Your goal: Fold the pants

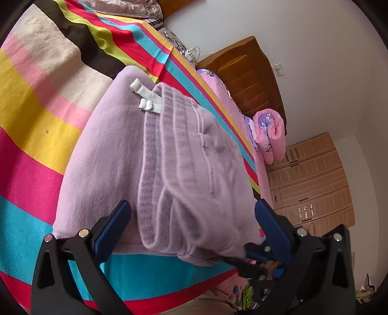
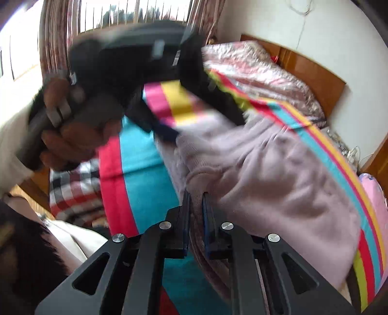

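Lilac sweatpants (image 1: 150,155) lie folded on the striped bedspread (image 1: 36,121), ribbed waistband and pale drawstring (image 1: 145,97) on top. My left gripper (image 1: 191,208) is open, its blue pads on either side of the near edge of the pants, holding nothing. In the right wrist view the pants (image 2: 266,169) spread ahead, and my right gripper (image 2: 196,196) is shut on a fold of the pants at their near edge. The left gripper (image 2: 201,118) shows there, blurred, open over the far end of the pants, with the hand holding it (image 2: 68,135).
A wooden headboard (image 1: 247,80) and a rolled pink quilt (image 1: 271,135) sit beyond the bed's edge. A silvery quilt (image 2: 262,72) lies at the bed's head. A plaid cloth (image 2: 72,189) lies by the bed's side. A window with curtains (image 2: 121,14) is behind.
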Demonstrator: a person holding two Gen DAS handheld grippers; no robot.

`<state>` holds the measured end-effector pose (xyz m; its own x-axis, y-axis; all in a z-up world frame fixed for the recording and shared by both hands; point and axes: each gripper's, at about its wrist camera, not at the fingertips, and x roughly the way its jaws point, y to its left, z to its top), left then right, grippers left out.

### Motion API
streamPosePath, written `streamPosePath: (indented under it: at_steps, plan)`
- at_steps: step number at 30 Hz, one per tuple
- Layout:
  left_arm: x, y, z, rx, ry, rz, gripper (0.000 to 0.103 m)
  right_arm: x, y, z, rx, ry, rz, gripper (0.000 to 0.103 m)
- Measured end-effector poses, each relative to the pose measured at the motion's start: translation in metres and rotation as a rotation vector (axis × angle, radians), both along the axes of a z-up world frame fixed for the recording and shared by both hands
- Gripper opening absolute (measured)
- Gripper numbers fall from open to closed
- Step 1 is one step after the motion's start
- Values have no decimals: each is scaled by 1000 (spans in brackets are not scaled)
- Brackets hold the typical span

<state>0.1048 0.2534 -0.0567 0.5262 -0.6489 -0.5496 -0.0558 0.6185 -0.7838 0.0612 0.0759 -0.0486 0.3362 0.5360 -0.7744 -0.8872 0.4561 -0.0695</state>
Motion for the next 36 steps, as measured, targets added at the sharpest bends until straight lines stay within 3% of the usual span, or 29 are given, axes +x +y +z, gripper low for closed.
streamPosePath:
  at_steps: [3,4,5,6,9,13,15,16,17,24,30,33,34,35,36]
  plan:
    - [1,-4,0,29,0,-6,102,4,-5,8,51,56,12,45]
    - [1,-4,0,27,0,-7,102,2,-7,10,55,48,13,64]
    - [0,-4,1,23,0,-6,102,-1,-8,10,52,25,16,69]
    - [-1,-3,1,22,0,-4,102,-4,-6,7,32,-2,23,69]
    - [-2,-2,1,14,-1,5,102,-15,5,-4,-65,-121,25,53]
    - [-4,-3,7,15,-15,7,102,-34,17,-15,-186,-337,78,41]
    - [-6,-3,10,19,-19,11,102,-43,18,-16,-202,-405,106,33]
    - [-6,-2,12,20,-21,13,102,-46,16,-12,-186,-427,108,20]
    - [-7,-1,14,20,-23,16,102,-45,13,-6,-158,-427,93,16]
    - [-5,7,21,-27,-14,12,102,-36,-8,36,15,-420,-12,14]
    - [30,-5,9,-185,90,-88,102,-44,-1,31,-11,-433,10,14]
    - [62,-21,5,-182,126,-158,102,-39,1,27,-14,-399,-7,15]
    - [73,-26,0,-162,151,-174,100,-36,2,24,-21,-368,-14,18]
    - [82,-32,-7,-156,181,-190,98,-35,-1,23,-18,-339,-9,27]
    - [88,-37,-13,-144,202,-202,78,-35,-6,25,3,-328,-13,33]
